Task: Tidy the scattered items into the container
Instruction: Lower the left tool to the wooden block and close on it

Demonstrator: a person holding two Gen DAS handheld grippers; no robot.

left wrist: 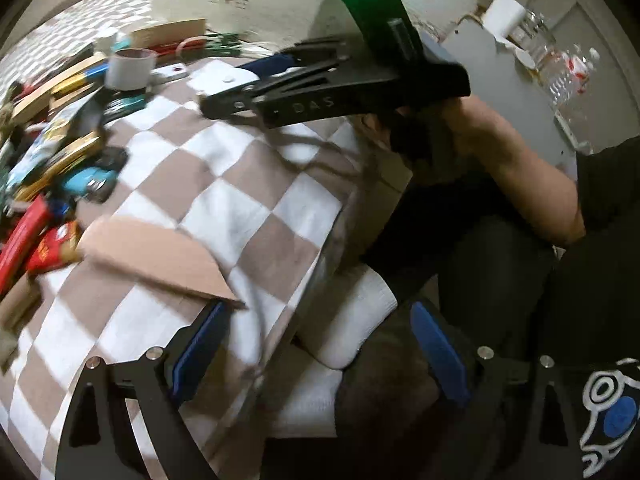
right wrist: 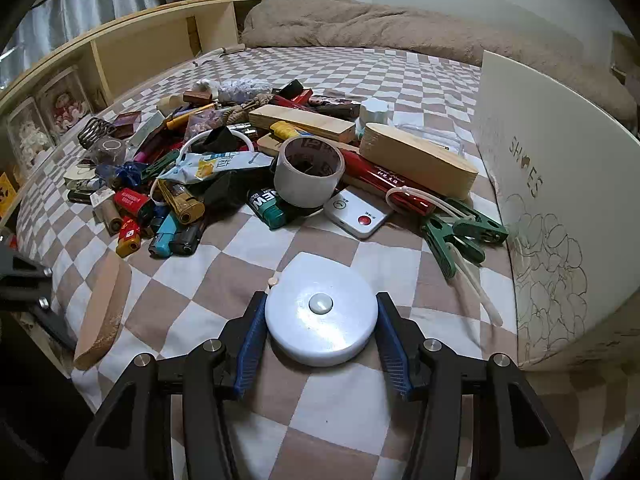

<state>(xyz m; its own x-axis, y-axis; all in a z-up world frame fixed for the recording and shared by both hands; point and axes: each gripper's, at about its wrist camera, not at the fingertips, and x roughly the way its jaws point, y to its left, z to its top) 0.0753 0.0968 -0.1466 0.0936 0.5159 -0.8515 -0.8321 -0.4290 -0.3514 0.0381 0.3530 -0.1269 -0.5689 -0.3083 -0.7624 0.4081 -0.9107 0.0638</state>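
Observation:
My right gripper (right wrist: 321, 312) is shut on a round white tape measure (right wrist: 321, 308), its blue pads against both sides, just above the checkered bedspread (right wrist: 224, 280). The same gripper (left wrist: 224, 98) and tape measure (left wrist: 228, 80) show in the left wrist view. My left gripper (left wrist: 316, 344) is open and empty at the bed's near edge, over the person's lap. A white shoe box (right wrist: 560, 200) stands at the right. A pile of scattered items (right wrist: 240, 160) lies behind: a tape roll (right wrist: 308, 172), wooden blocks (right wrist: 416, 160), lighters, a green clamp (right wrist: 460, 232).
A white remote with a red button (right wrist: 360, 216) lies just past the tape measure. A brown cardboard piece (right wrist: 102, 312) lies at the bed's left edge. A wooden headboard shelf (right wrist: 120, 52) runs along the left. A beige blanket (right wrist: 400, 28) lies at the back.

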